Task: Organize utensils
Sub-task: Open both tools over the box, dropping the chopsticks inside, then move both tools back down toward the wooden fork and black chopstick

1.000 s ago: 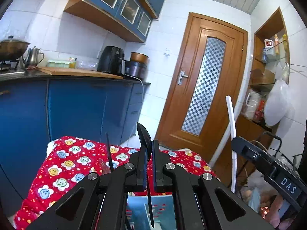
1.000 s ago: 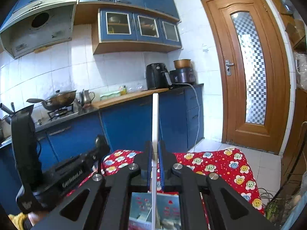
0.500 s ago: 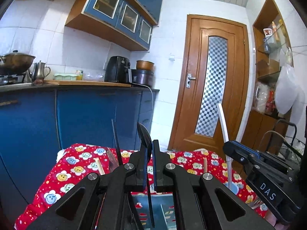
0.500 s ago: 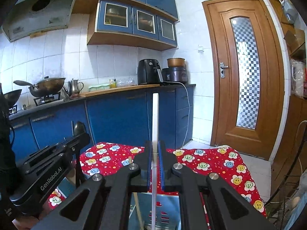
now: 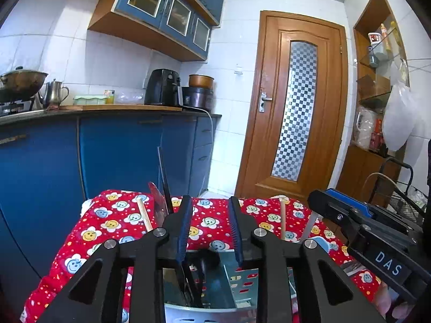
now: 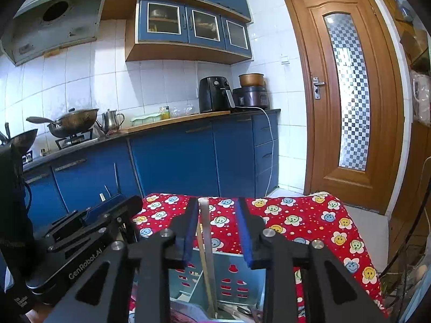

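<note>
My left gripper [image 5: 210,230] is open and empty above a metal utensil holder [image 5: 242,282] on the red flowered tablecloth [image 5: 107,228]. A dark utensil [image 5: 192,282] stands in the holder just below the left finger. Wooden chopsticks [image 5: 144,215] and a thin dark handle [image 5: 163,177] stick up at the left. My right gripper [image 6: 218,231] is open above the same holder [image 6: 237,280]. A white utensil [image 6: 206,245] stands in the holder between the jaws, free of the pads. Each gripper shows in the other's view: the right one [image 5: 358,231], the left one [image 6: 89,231].
Blue kitchen cabinets [image 6: 175,161] with a counter carrying an air fryer [image 6: 214,94], a cooker, a kettle and a wok stand behind the table. A wooden door [image 5: 296,107] is at the right. Shelves and a wire rack [image 5: 398,193] stand at the far right.
Both grippers have come down over the holder and opened. The dark spoon has left the left gripper and the white utensil has left the right one; both now stand in the holder.
</note>
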Available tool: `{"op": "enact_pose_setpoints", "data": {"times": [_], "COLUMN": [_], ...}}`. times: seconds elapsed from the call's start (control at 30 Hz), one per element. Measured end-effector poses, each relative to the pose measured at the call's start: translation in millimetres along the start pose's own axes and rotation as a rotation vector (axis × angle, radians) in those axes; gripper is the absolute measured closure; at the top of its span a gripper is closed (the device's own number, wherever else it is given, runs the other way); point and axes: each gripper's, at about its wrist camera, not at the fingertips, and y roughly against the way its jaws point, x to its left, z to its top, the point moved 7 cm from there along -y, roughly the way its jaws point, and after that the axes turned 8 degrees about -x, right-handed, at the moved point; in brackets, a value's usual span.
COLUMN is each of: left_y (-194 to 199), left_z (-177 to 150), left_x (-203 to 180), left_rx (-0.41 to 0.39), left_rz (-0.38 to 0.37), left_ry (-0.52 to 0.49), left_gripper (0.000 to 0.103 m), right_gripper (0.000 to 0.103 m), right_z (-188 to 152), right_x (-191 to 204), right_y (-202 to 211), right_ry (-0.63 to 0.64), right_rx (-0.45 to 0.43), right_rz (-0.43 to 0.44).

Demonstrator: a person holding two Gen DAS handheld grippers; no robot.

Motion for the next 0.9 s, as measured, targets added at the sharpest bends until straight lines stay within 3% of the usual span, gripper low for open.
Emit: {"op": "enact_pose_setpoints", "data": {"times": [0.3, 0.57, 0.9], "left_y": [25, 59, 89], "left_z": [11, 12, -19], "left_x": [-6, -15, -16], "left_rx": [0.036, 0.101, 0.296], "left_rz": [-0.034, -0.058, -0.083], "left_ry": [0.002, -0.037, 0.007], "left_gripper": [0.075, 0.075, 0.075], "right_gripper": [0.071, 0.071, 0.071], "right_z": [18, 19, 4], "right_x": [10, 15, 13], "right_y": [30, 63, 100], "right_ry": [-0.014, -0.044, -0.079], "right_rx": [-0.023, 0.025, 0.112], "right_rz": [0.035, 0.040, 0.032]}}
